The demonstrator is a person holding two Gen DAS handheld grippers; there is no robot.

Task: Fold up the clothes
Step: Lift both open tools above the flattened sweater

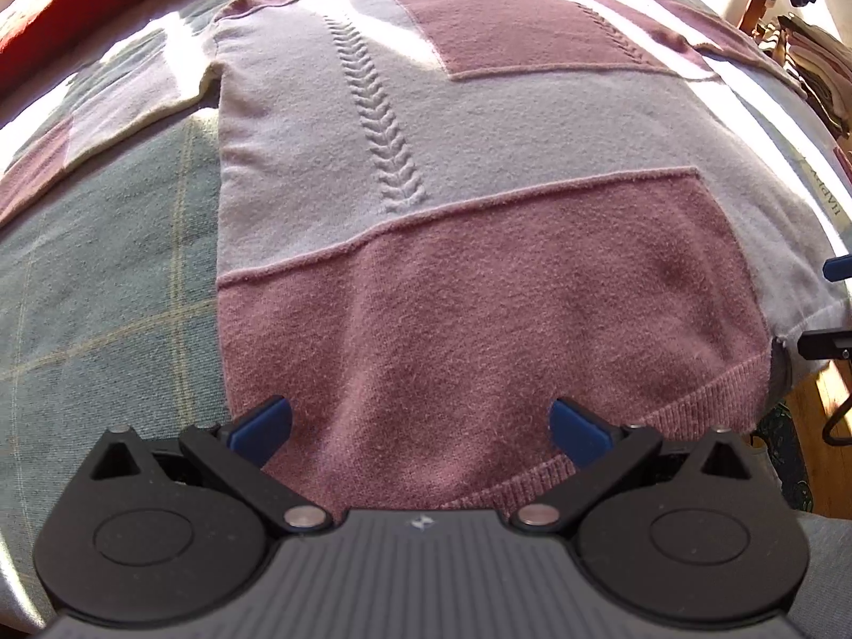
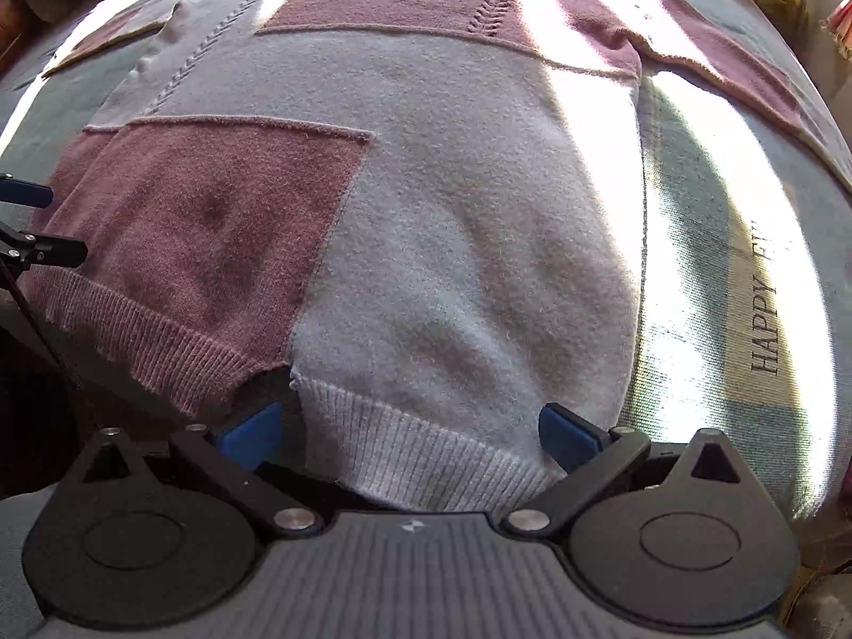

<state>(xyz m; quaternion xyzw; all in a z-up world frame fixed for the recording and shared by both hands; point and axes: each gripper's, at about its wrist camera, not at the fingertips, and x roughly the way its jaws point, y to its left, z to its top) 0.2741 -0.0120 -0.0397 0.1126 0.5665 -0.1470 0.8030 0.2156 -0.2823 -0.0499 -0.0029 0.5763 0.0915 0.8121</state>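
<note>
Sweater of soft knit in mauve-pink and pale grey-white blocks [image 1: 479, 170] lies spread flat, front up, on a bed covered with a grey-green plaid blanket [image 1: 106, 277], its ribbed hem at the near edge of the bed and its neckline toward the far edge. A raised cable-stitch line runs down the pale panel on the left half of the body. One sleeve stretches out to the left over the blanket; the other reaches toward the far right corner. Bands of sunlight cross the cloth and the blanket, where the printed word "HAPPY" [image 2: 765, 330] shows near the right edge.

The left gripper [image 1: 420, 423] hovers at the pink ribbed hem [image 1: 612, 452], its blue-tipped fingers [image 1: 263, 426] spread wide with the fabric between them, not pinched. The right gripper [image 2: 410, 428] sits at the white ribbed hem [image 2: 426, 458], likewise wide apart, its fingers [image 2: 570, 439] straddling the hem edge. A red cloth [image 1: 58, 5] lies at the far left corner.
</note>
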